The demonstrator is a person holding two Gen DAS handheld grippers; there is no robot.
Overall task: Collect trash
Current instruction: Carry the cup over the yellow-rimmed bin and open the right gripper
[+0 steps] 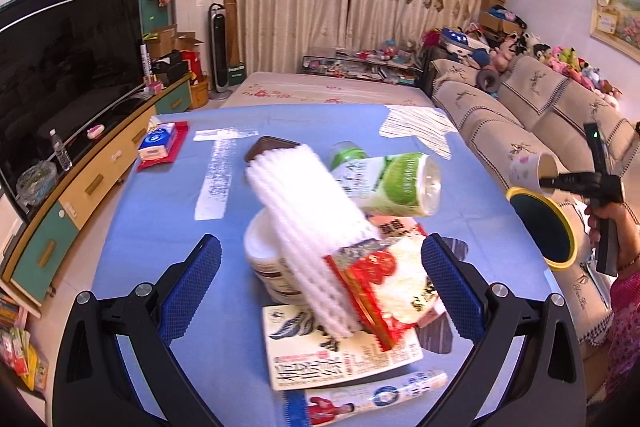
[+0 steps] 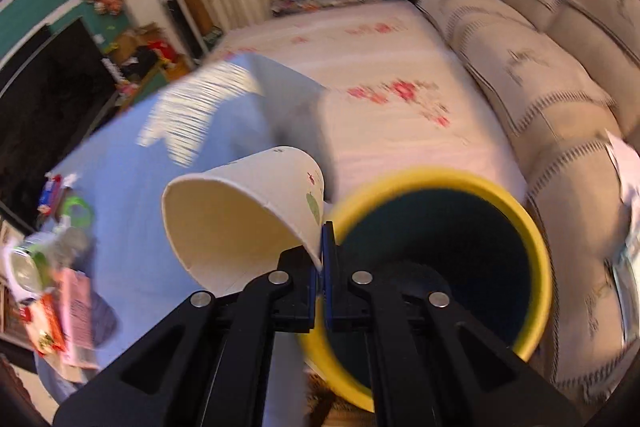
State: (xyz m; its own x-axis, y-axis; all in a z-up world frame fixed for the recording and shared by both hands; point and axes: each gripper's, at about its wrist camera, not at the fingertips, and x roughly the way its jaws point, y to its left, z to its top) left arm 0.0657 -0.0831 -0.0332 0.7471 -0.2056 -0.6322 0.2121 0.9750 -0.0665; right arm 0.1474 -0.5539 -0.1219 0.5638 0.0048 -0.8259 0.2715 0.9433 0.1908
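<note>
A heap of trash lies on the blue table (image 1: 160, 227): a white foam net (image 1: 304, 219), a green-and-white bottle (image 1: 384, 187) on its side, a red snack wrapper (image 1: 384, 291), a white tub (image 1: 260, 251) and a printed booklet (image 1: 320, 355). My left gripper (image 1: 320, 243) is open, its blue fingers on either side of the heap and touching nothing. My right gripper (image 2: 323, 239) is shut on the rim of a paper cup (image 2: 240, 211). The tilted cup hangs just left of a yellow-rimmed bin (image 2: 536, 227). The left wrist view shows that cup (image 1: 528, 171) above the bin (image 1: 573, 235), off the table's right edge.
A beige sofa (image 1: 500, 131) runs along the right, behind the bin. A tissue pack (image 1: 158, 145) lies at the table's far left corner. A TV (image 1: 68, 59) on a low cabinet stands to the left. A person's hand (image 1: 608, 223) holds the right gripper's handle.
</note>
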